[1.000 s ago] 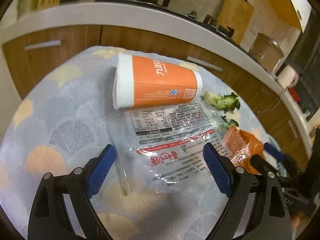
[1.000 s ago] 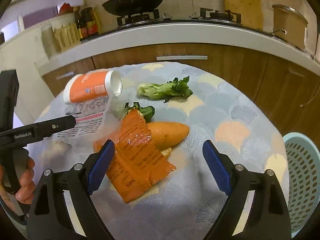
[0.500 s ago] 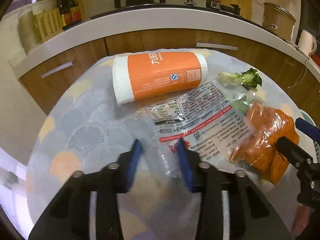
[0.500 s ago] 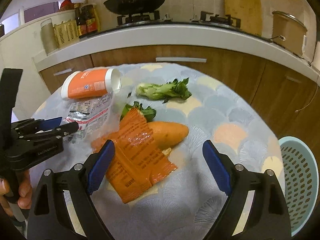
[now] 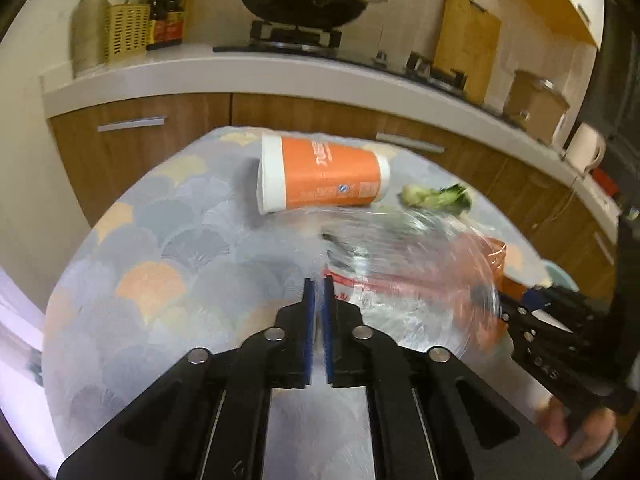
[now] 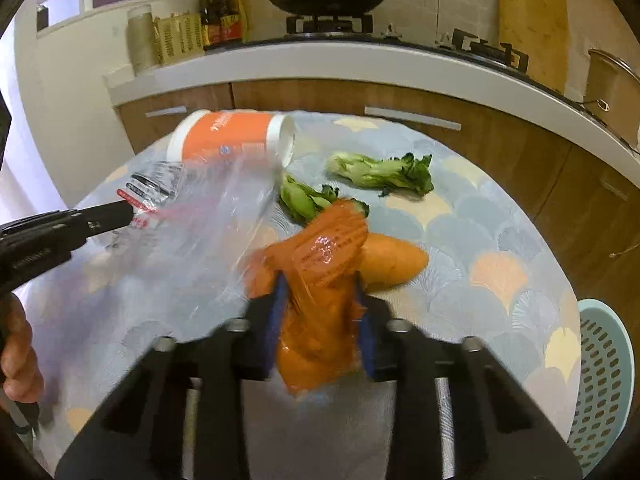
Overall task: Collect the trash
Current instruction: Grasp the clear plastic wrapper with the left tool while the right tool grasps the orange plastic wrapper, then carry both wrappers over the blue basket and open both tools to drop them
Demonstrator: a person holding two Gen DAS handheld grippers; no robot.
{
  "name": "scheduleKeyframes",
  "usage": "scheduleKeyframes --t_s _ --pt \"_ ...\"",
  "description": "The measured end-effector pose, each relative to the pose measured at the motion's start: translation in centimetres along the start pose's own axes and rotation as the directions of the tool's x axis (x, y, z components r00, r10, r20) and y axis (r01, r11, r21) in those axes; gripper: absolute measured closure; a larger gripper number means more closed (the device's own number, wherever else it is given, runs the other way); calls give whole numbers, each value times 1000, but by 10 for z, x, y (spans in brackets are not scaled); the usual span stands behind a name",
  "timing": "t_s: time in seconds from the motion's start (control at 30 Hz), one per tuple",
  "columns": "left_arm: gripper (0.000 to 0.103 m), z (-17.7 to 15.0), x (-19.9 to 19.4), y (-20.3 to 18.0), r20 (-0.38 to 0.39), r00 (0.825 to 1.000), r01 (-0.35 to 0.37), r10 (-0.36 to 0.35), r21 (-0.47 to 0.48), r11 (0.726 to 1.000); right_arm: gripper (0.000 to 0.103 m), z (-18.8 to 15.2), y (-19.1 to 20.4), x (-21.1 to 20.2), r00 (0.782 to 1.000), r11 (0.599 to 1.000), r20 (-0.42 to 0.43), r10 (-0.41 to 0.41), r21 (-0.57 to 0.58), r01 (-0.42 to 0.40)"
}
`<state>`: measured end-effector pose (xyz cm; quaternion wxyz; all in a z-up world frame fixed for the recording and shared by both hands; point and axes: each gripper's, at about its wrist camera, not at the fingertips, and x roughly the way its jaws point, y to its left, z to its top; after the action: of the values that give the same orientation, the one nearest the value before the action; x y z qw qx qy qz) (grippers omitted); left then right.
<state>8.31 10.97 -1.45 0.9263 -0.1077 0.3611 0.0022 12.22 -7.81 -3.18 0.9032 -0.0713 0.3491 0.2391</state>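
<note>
My left gripper [image 5: 319, 284] is shut on the edge of a clear printed plastic bag [image 5: 408, 272], which lifts off the table, blurred; it also shows in the right wrist view [image 6: 192, 216]. My right gripper [image 6: 320, 300] is shut on a crumpled orange wrapper [image 6: 320, 280]. An orange and white cup [image 5: 320, 176] lies on its side at the far side of the table, also in the right wrist view [image 6: 232, 138].
A sweet potato [image 6: 392, 262] lies beside the wrapper. Two pieces of bok choy [image 6: 380, 174] [image 6: 304, 200] lie behind it. A light blue perforated basket [image 6: 604, 380] stands off the table's right edge. Wooden cabinets and a white counter [image 6: 360, 64] stand behind the table.
My left gripper closed on the plastic bag and raised it. My right gripper closed on the orange wrapper and lifted it off the sweet potato.
</note>
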Motion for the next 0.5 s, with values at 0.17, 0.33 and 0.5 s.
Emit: scheduleKeyframes --t_s 0.17,0.33,0.5 --pt "102 3 -24 -4 39 999 19 -19 -1 1000 90 -8 -13 -24 999 997 52 6 73 -10" --pt "102 7 -41 -17 62 995 74 -74 9 997 91 -13 -28 -59 994 992 108 -18 123 5" --pt "102 7 -49 -47 73 988 130 -133 46 990 91 -18 -57 -102 984 984 163 -70 173 41"
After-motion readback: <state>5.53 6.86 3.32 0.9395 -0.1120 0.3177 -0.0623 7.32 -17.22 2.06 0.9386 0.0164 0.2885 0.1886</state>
